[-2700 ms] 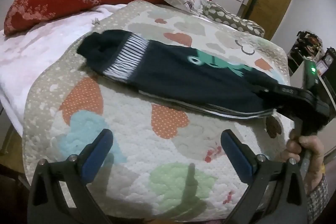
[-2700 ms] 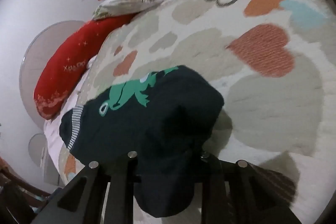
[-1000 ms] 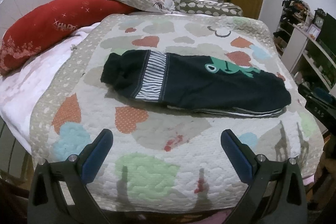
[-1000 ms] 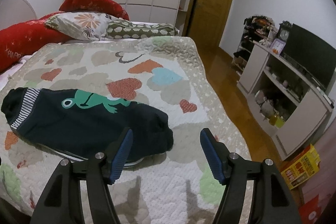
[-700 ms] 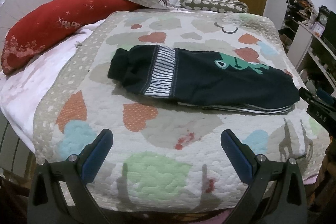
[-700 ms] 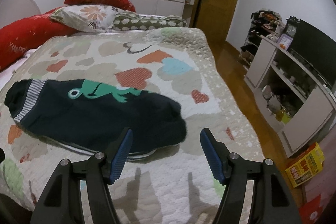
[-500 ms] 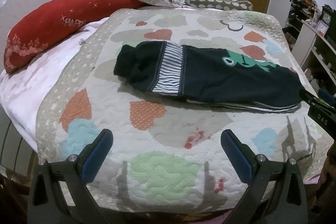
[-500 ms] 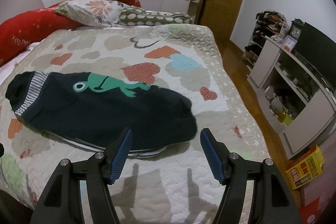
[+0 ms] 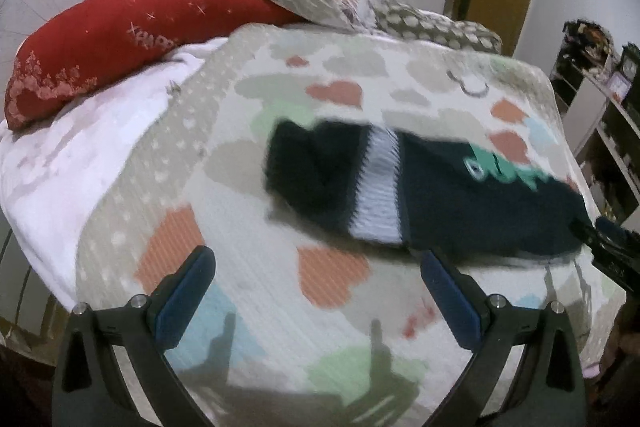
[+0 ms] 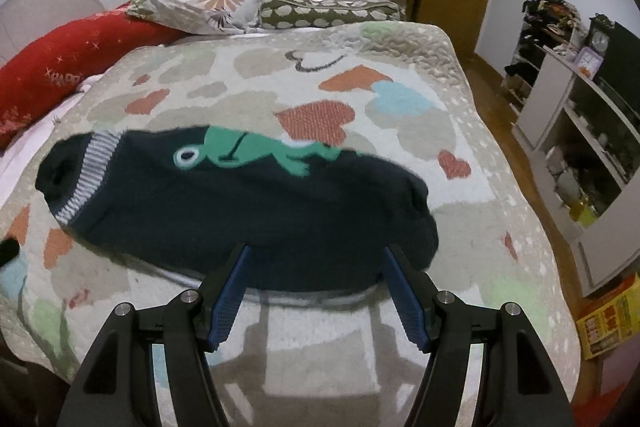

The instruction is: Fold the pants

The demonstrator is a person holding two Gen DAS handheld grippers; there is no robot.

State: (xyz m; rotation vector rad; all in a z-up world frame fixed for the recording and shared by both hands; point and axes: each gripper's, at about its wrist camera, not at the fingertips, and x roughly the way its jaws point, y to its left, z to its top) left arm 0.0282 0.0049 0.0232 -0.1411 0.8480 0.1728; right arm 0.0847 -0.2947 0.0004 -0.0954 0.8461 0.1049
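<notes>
Left gripper [image 9: 316,285] jaws wide apart, nothing between them, hovering over bare quilt [image 9: 256,307] just short of the pants' [image 9: 440,195] striped band end; that view is motion-blurred, so contact is hard to call, but it looks clear of the fabric. Pants lie flat across the middle of the bed, dark with a green frog print [image 10: 248,151], red pillow [image 10: 68,67] behind at the head. Right gripper [image 10: 316,285] also spread wide and empty, blue pads [image 10: 230,301] right at the near edge of the pants' right end.

Dark navy pants [image 10: 248,211], green frog print, striped white waistband, folded into a long flat bundle, lying lengthwise across the middle of the heart-patterned quilt [image 10: 400,75]
</notes>
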